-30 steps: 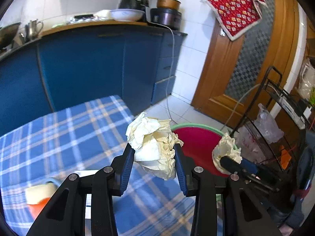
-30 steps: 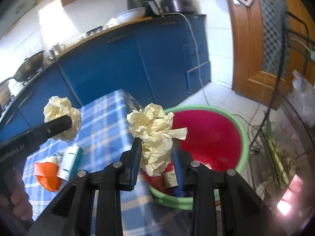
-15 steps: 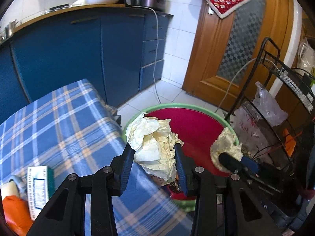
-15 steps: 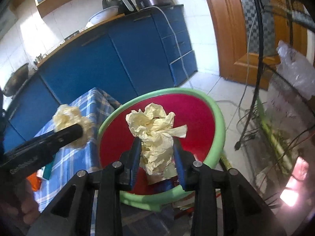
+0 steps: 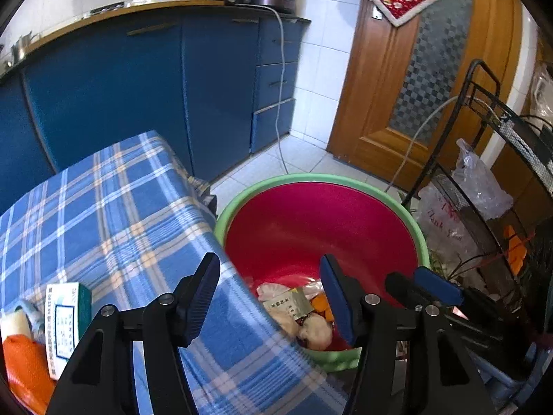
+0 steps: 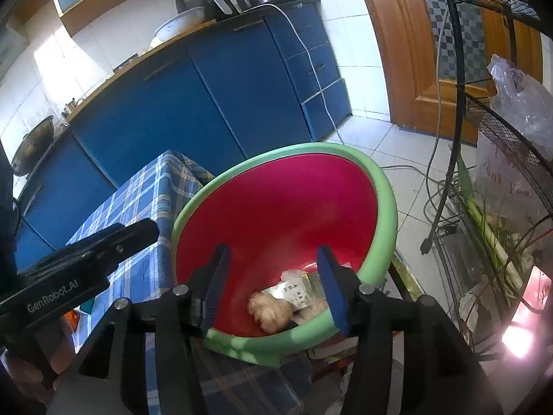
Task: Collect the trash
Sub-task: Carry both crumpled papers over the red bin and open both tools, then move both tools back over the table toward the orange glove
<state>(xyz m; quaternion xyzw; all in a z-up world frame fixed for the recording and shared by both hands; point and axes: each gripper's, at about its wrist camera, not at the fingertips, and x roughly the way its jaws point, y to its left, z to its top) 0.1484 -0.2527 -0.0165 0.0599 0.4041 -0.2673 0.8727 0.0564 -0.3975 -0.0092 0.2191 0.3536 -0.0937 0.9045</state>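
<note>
While both tools hung over the one red basin [image 5: 321, 221] with the green rim, neither carried anything. The left tool [image 5: 269, 294] had its two blue-padded fingers wide apart, above the place where the edge of the worktop [image 5: 114, 214] meets the basin. The right tool [image 6: 273, 285] also had its two fingers apart, directly over the bottom of the basin. The trash lay at the bottom, on the near side: one crumpled paper ball [image 6: 271, 309] showed clearly, touching one flat printed packet [image 6: 299, 292], with one orange scrap [image 5: 323, 302] beside them; other pale pieces were there, but I cannot count them. On the checked cloth of the worktop, near its left front corner, three things lay close together: one white and green box [image 5: 65, 328], one orange wrapper [image 5: 26, 370] and one pale piece [image 5: 13, 325].
</note>
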